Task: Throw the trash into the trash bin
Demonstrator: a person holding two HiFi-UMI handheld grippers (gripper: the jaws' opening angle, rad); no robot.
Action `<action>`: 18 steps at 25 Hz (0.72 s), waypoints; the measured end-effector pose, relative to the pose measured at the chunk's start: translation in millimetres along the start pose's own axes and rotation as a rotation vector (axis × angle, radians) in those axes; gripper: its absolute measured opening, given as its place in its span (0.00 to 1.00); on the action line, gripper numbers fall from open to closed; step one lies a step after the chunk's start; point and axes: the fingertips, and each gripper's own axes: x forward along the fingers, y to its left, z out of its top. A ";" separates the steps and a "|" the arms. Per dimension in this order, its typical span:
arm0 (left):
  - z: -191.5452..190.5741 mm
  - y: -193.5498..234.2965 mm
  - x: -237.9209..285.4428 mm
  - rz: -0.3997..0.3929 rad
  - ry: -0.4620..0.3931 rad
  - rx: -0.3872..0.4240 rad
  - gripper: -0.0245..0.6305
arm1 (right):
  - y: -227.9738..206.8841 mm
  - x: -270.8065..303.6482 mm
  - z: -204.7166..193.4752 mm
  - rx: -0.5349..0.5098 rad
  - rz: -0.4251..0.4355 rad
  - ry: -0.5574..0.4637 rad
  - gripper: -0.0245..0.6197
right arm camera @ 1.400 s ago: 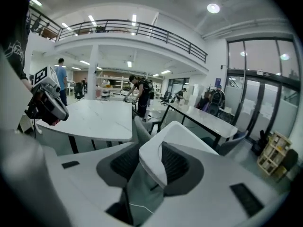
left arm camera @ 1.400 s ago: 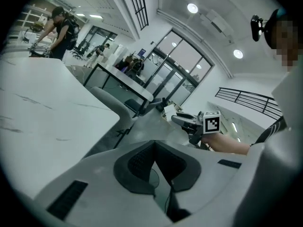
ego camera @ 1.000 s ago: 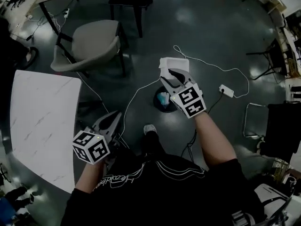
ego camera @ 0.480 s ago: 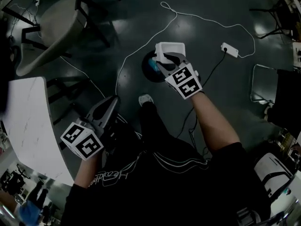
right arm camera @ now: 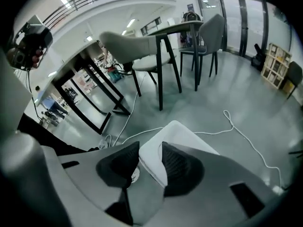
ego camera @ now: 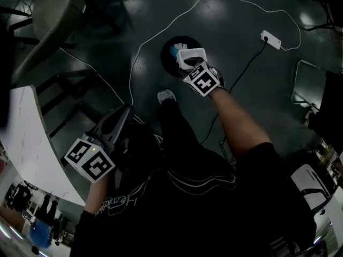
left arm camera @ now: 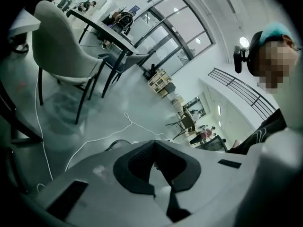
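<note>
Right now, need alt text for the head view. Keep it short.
Seen from steeply above, the right gripper holds a white piece of trash in its jaws, lined up with the round dark trash bin below. The left gripper hangs low at left beside a white table, and a white cable snakes past the bin.
</note>
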 end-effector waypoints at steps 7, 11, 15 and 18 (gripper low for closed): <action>0.2 26.6 -9.0 0.053 -0.029 -0.062 0.04 | -3.6 37.4 -7.6 0.011 0.037 0.024 0.35; -2.8 36.0 -12.1 0.070 -0.046 -0.096 0.04 | -17.6 44.2 -15.3 0.155 0.021 0.047 0.49; -3.7 36.7 -12.1 0.065 -0.050 -0.105 0.04 | -26.7 43.0 -32.0 0.209 -0.006 0.065 0.49; -6.3 38.8 -11.9 0.058 -0.051 -0.108 0.04 | -32.0 38.4 -40.9 0.256 -0.026 0.047 0.49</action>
